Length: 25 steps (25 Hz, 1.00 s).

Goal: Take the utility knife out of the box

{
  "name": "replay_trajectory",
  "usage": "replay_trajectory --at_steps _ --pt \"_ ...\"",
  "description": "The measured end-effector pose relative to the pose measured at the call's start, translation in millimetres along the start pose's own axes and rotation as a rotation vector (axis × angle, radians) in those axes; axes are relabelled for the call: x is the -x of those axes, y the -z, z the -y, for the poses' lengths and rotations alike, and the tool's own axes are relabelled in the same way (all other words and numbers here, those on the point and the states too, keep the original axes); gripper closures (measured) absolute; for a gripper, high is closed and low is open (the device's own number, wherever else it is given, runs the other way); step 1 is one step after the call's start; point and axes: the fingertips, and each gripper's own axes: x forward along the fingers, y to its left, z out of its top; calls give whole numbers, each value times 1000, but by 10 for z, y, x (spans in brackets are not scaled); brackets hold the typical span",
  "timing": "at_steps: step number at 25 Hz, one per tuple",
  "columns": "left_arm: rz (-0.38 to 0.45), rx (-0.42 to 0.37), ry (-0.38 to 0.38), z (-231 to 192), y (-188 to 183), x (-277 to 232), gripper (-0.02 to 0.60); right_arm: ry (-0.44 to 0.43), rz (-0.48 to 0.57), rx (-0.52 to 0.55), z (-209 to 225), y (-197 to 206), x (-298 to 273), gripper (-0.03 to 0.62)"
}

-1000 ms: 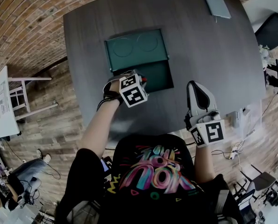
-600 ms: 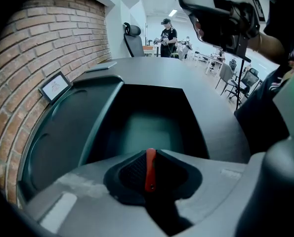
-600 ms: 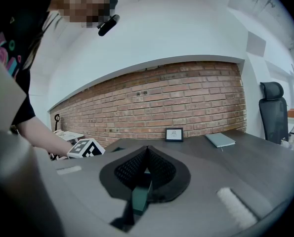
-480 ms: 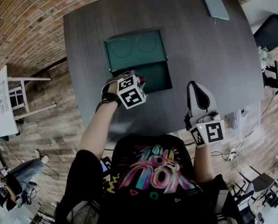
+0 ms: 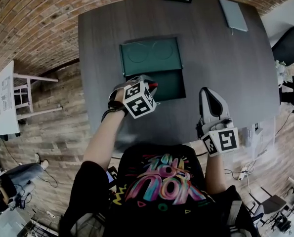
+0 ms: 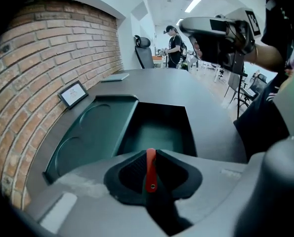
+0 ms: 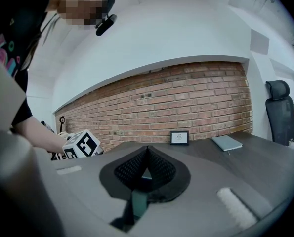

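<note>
In front of the left gripper (image 5: 146, 87), in the head view, the green box (image 5: 168, 84) lies open on the dark bench (image 5: 221, 48), its lid (image 5: 149, 57) folded back on the far side. The gripper hangs over the box's near left corner, and the red of the utility knife (image 5: 153, 86) shows at its tips. The right gripper (image 5: 207, 92) is well off to the right of the box, over bare bench near the person's body.

Between the jaws in the left gripper view, the utility knife (image 6: 150, 172) stands as a thin red strip clamped by both pads, so the left gripper (image 6: 149, 154) is narrow and holding it. Below and beyond the tips lies the box (image 6: 159, 130), with the lid (image 6: 95, 132) to its left. The right gripper (image 6: 186, 26) shows high to the right.

Ahead of the right gripper (image 7: 147, 149), in its own view, are a picture frame (image 7: 179, 138) and a notebook (image 7: 227, 142) on the bench (image 7: 265, 157). Its pads meet at the tips with nothing held. The left gripper's marker cube (image 7: 82, 144) sits to its left.
</note>
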Motion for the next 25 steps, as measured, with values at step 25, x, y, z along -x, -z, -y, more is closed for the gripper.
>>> replay_trajectory --at_steps 25 --pt "386 210 -466 -422 -320 1736 525 -219 53 51 -558 -357 -377 594"
